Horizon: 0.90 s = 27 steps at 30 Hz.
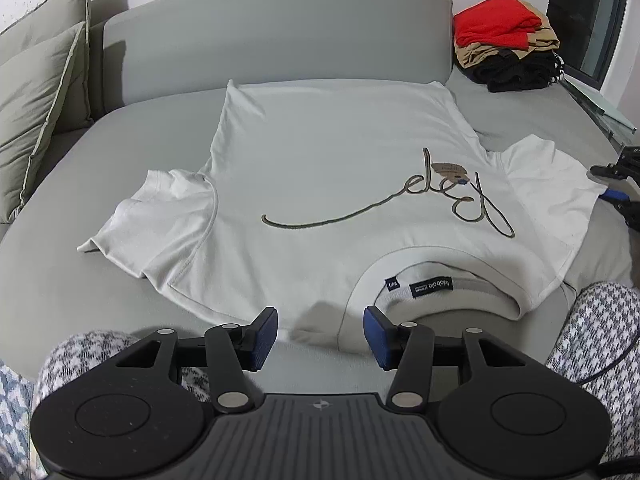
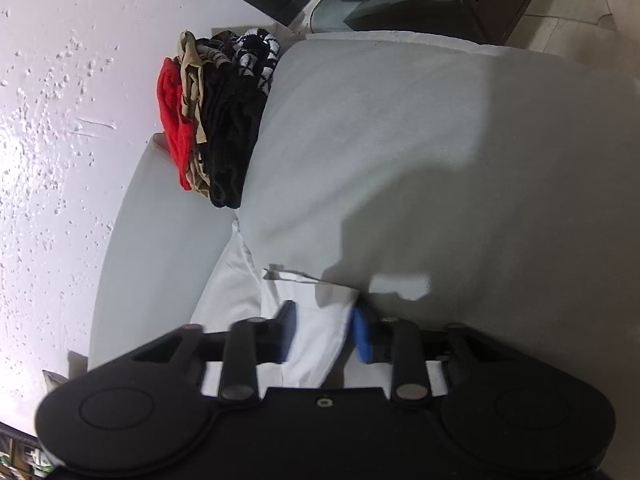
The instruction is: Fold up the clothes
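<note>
Here: white T-shirt (image 1: 320, 168) spread flat on the grey sofa (image 1: 280, 28), collar toward the person, hem away. Left gripper (image 1: 320, 334) hangs half-open over the collar edge, gripping nothing. Right gripper (image 2: 322, 332) straddles the right sleeve (image 2: 316, 320); pads apparently not pinching yet. Neck label reads "balabala"; chest script illegible.

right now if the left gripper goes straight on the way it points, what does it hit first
Most likely the white t-shirt: the left gripper hangs open over its near edge, beside the collar. Depth is unclear.
</note>
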Available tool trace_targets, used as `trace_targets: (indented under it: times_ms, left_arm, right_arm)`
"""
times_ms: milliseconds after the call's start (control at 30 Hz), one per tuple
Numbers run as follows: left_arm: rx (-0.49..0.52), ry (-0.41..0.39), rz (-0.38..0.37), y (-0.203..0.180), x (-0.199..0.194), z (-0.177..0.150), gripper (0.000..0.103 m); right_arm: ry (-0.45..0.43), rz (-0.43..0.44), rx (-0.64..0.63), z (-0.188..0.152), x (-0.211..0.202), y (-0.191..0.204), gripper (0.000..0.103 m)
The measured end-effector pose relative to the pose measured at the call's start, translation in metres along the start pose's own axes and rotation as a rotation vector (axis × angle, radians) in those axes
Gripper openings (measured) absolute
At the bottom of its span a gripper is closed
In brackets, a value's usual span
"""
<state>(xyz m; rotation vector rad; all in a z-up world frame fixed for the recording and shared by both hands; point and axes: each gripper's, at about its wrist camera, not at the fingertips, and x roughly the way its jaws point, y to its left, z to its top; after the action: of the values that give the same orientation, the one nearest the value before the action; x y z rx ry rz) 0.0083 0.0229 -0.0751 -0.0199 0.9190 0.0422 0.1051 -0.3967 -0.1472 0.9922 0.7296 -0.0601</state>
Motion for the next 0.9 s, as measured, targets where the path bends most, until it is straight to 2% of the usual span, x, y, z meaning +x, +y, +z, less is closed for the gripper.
trace_targets:
  times_ms: [67, 167, 267, 400, 533, 633, 733, 767, 833, 867, 900]
  left_arm:
    - [-0.007, 0.000, -0.002, 0.002, 0.000, -0.002, 0.049]
    - [-0.026, -0.001, -0.007, 0.006, 0.000, -0.004, 0.049]
    - [-0.041, -0.005, -0.016, 0.010, 0.000, -0.005, 0.049]
    - [-0.053, -0.009, -0.029, 0.012, 0.000, -0.008, 0.049]
    - [-0.067, -0.013, -0.033, 0.017, 0.000, -0.010, 0.049]
    - [-0.084, -0.010, -0.032, 0.022, 0.001, -0.012, 0.049]
    - [-0.092, -0.004, -0.024, 0.025, 0.002, -0.014, 0.049]
    - [-0.091, -0.001, -0.022, 0.025, 0.003, -0.014, 0.049]
    - [-0.089, -0.001, -0.021, 0.026, 0.003, -0.015, 0.049]
    - [-0.087, -0.001, -0.018, 0.026, 0.003, -0.016, 0.049]
    - [-0.084, -0.002, -0.014, 0.025, 0.003, -0.016, 0.049]
  right_arm:
    - [-0.001, -0.020, -0.017, -0.001, 0.001, 0.001, 0.004]
    - [-0.035, -0.032, -0.037, -0.002, -0.002, 0.004, 0.004]
    - [-0.070, -0.053, -0.118, -0.007, -0.007, 0.022, 0.003]
    - [-0.106, -0.056, -0.325, -0.024, -0.012, 0.067, 0.003]
    - [-0.105, -0.035, -0.577, -0.058, -0.011, 0.117, 0.003]
    - [-0.056, -0.018, -0.812, -0.099, -0.002, 0.146, 0.003]
    - [0.054, -0.013, -1.006, -0.143, 0.015, 0.154, 0.003]
    - [0.111, -0.022, -1.041, -0.154, 0.022, 0.152, 0.005]
    - [0.213, -0.037, -1.094, -0.172, 0.033, 0.147, 0.014]
    - [0.237, -0.036, -1.086, -0.174, 0.032, 0.142, 0.022]
    - [0.251, -0.031, -1.067, -0.173, 0.030, 0.137, 0.026]
